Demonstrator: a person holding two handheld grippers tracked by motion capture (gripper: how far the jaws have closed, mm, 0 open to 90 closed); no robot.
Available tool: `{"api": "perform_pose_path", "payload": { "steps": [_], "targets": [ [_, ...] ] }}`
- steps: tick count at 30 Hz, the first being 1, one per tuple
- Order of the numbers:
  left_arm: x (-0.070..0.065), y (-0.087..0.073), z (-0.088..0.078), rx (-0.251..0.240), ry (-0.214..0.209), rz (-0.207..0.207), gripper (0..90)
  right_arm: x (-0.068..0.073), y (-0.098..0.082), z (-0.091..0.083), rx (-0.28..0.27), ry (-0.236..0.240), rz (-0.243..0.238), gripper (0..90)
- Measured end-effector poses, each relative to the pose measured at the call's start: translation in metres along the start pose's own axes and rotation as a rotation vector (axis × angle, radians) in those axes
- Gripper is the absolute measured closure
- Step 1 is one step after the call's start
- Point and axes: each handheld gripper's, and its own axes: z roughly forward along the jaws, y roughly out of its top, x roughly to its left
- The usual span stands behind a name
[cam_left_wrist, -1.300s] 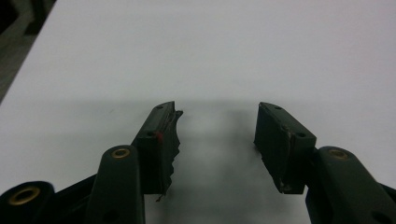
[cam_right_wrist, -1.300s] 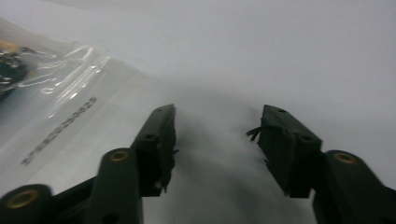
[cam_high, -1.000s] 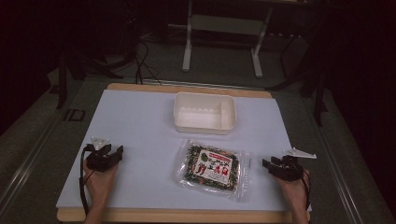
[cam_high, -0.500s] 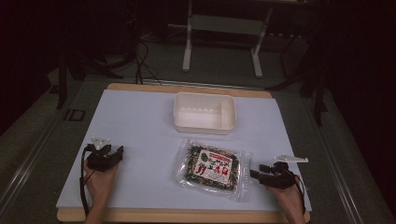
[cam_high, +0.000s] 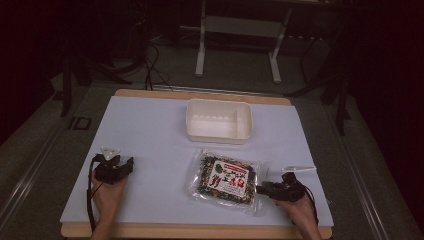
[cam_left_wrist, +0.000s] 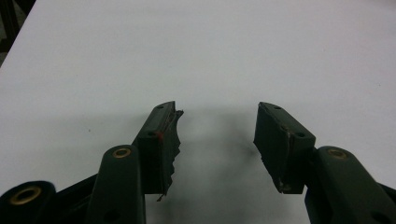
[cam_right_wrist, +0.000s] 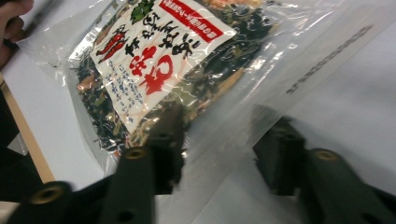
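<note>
Moved in from the table's right edge since a second ago: right gripper, now low at the right edge of the clear food bag, no longer well apart from it. Jaws just narrowed, one on either side of the bag's clear edge in the right gripper view, blurred there; whether the pads press on the plastic cannot be told. Bag itself unshifted from the earlier frames, flat on the white tabletop, just in front of the white container and a little right of centre. Packed with dark dried greens under a white label with red print.

Left gripper unmoved at the table's left, well apart from the bag, held in the left hand. Jaws spread wide over bare tabletop in the left gripper view, nothing between them; pad ragged along its inner edge.

Nearby: a small white strip lying on the table just behind the right hand, apart from the bag. Beyond the far edge, a grey metal stand and loose cables on the dark floor. Nothing between either gripper and the bag or the container.

White container rectangular, open-topped, split by a low divider into a wide left section and a narrow right one; both bare inside.
</note>
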Motion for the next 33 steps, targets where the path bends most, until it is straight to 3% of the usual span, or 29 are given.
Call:
{"api": "perform_pose_path", "payload": {
  "steps": [5, 17, 28, 33],
  "targets": [
    [-0.002, 0.000, 0.001, 0.003, 0.003, 0.011, 49.3, -0.002, 0.005, 0.004, 0.024, -0.021, 0.026, 72.2],
    [-0.001, 0.000, 0.001, 0.006, 0.001, 0.009, 49.3, -0.009, 0.019, 0.011, 0.066, 0.006, 0.054, 81.4],
    [-0.002, 0.000, 0.000, 0.003, 0.001, 0.009, 49.5, -0.004, 0.045, 0.019, 0.099, -0.027, 0.000, 87.0],
    [-0.002, 0.000, 0.000, 0.001, 0.001, 0.009, 49.6, 0.004, 0.055, 0.015, 0.080, -0.039, -0.043, 88.4]
  ]
}}
